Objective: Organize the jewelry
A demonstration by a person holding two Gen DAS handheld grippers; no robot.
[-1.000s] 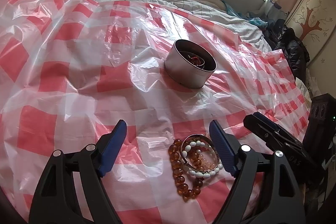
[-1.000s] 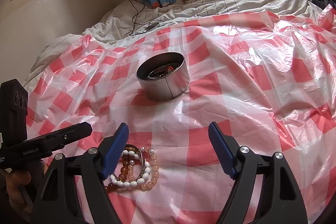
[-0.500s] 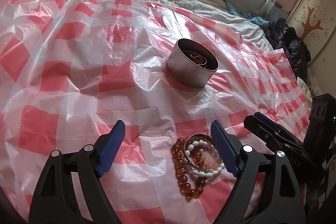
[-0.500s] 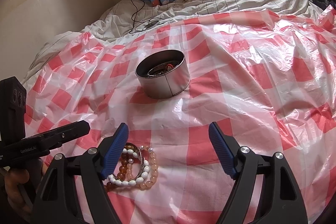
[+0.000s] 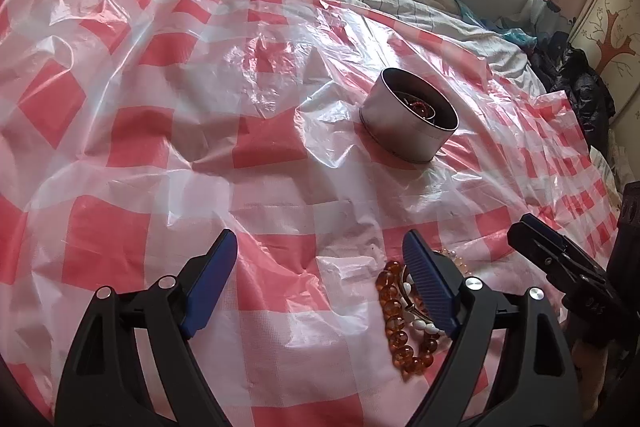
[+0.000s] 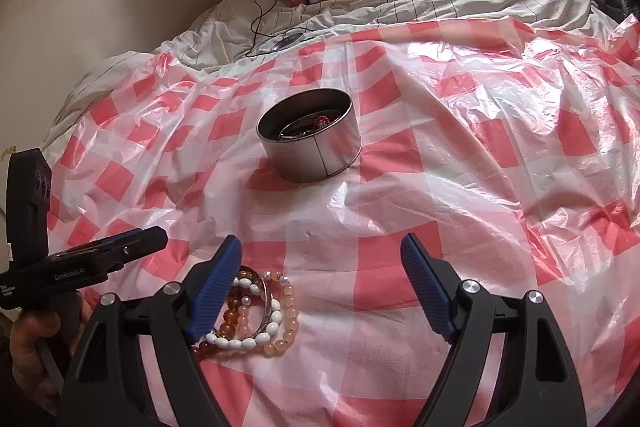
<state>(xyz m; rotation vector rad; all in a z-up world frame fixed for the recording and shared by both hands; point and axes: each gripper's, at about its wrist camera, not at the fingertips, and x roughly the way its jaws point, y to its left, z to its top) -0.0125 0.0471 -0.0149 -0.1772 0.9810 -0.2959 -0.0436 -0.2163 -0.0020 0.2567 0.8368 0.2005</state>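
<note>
1. Left wrist view: the left gripper (image 5: 320,279) hangs wide open with nothing between its fingers, over the checked plastic sheet (image 5: 160,115) on the bed. The bracelet pile (image 5: 404,315) lies on the sheet on the near side of the tin (image 5: 408,123), well apart from it, partly hidden behind the gripper's right finger; not gripped. The tin stands upright and open, some jewelry already inside (likely the collecting spot). The right gripper (image 5: 536,247) shows beyond the pile, on the side away from the left one.

2. Right wrist view: the right gripper (image 6: 320,279) is also spread wide and empty, its jaws having just been opening. The bracelet pile (image 6: 256,311) sits at its left finger, on the near side of the tin (image 6: 310,143). The left gripper (image 6: 120,251), in a hand (image 6: 36,347), points toward the pile; its jaws are not clear here.

3. Judgement: both open wide to take a bracelet; pile flanked either side.
</note>
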